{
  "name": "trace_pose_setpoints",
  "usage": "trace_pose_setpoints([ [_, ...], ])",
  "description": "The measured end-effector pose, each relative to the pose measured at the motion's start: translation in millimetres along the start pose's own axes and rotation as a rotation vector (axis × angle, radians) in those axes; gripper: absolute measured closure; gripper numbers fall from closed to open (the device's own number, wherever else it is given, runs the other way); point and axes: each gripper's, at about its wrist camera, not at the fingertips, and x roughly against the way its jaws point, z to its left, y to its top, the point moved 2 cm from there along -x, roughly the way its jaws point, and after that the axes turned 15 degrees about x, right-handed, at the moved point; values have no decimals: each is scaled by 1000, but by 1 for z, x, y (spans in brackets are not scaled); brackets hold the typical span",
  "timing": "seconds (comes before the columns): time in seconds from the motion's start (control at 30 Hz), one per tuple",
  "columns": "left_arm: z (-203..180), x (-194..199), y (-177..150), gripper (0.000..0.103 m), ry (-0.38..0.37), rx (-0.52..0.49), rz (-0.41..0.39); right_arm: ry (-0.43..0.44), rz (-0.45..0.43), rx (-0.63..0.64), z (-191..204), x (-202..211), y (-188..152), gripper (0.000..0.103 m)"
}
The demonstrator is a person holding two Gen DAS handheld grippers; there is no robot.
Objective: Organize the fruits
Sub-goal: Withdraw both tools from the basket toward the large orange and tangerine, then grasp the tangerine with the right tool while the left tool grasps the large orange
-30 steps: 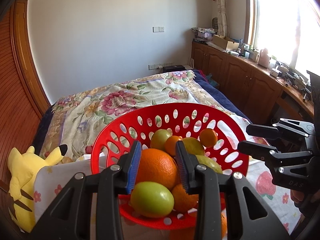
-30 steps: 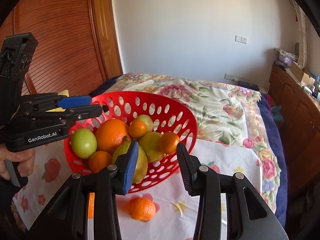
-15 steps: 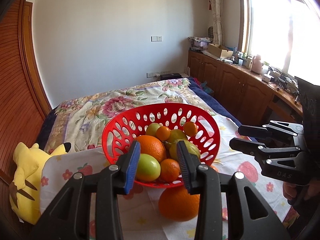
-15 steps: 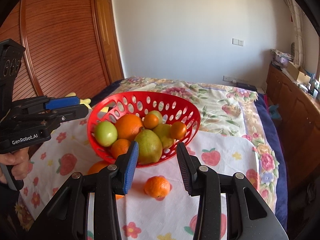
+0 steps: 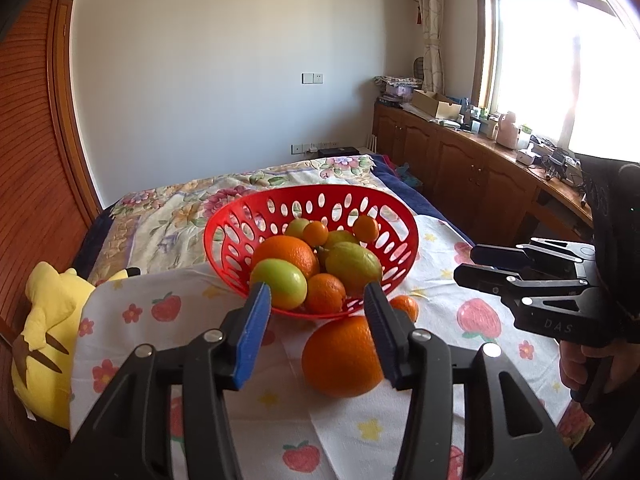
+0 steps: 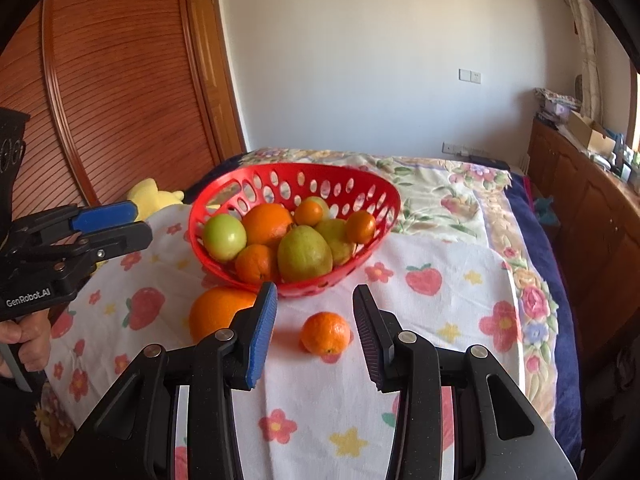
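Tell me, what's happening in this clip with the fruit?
A person holds a claw in each hand over a bed, sorting fruit. The red basket is piled with oranges and green fruit. A large orange and a small mandarin lie on the cloth in front of it. The left claw has just been opening, nothing gripped; the right claw holds nothing either.

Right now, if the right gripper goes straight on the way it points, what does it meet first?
Probably the small orange lying on the cloth, framed between the right gripper's empty jaws; depth is unclear.
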Motion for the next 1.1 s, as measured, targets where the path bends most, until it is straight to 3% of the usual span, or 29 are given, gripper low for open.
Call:
trace_pose_setpoints([
  [0.5,8,-19,-40,48,-4,36,60,22,97,-5,0,-50,-29,57],
  [0.8,10,-25,-49,48,1,37,83,37,167,-12,-3,-86,-40,56],
  [1.1,0,-35,-58,47,-31,27,107,85,180,-33,-3,-98,-40,51],
])
